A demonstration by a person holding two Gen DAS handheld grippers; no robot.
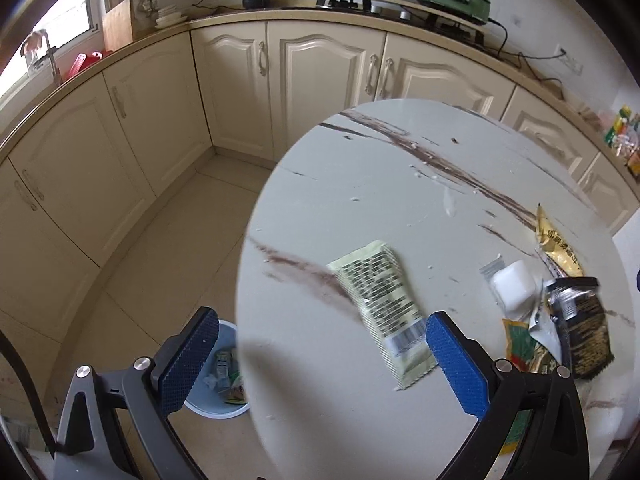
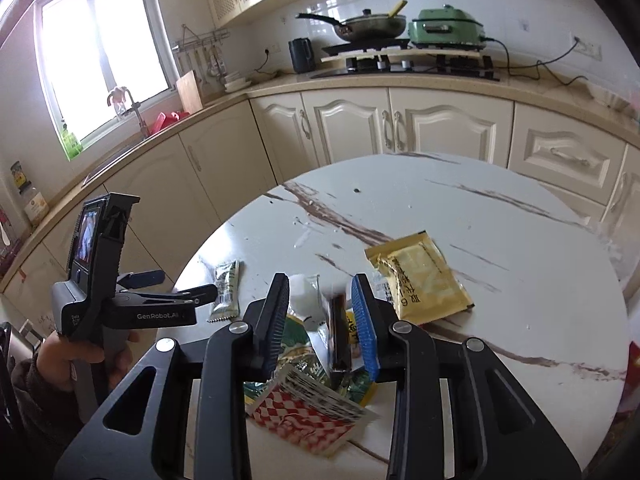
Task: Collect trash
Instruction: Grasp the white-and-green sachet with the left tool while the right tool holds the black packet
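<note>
A pale green wrapper (image 1: 380, 308) (image 2: 226, 288) lies flat on the round marble table (image 1: 380, 184) (image 2: 520, 248). My left gripper (image 1: 320, 356) (image 2: 184, 285) hovers open over the table's left edge, its right pad beside the wrapper's near end. To the right lies a heap: a yellow packet (image 1: 558, 244) (image 2: 420, 280), a white lump (image 1: 512, 286), a green packet (image 1: 520, 344) and a red-checked wrapper (image 2: 304, 412). A black wrapper (image 1: 580, 320) (image 2: 339, 332) stands on edge between the fingers of my right gripper (image 2: 320, 316), close to the right pad. A clear gap separates it from the left pad.
A light blue bin (image 1: 218, 380) with several wrappers in it stands on the tiled floor under the table's left edge. Cream cabinets (image 1: 312, 80) run around behind. Their counter carries a stove with a pan (image 2: 368, 26), a green cooker (image 2: 448, 26) and a black kettle (image 2: 302, 54).
</note>
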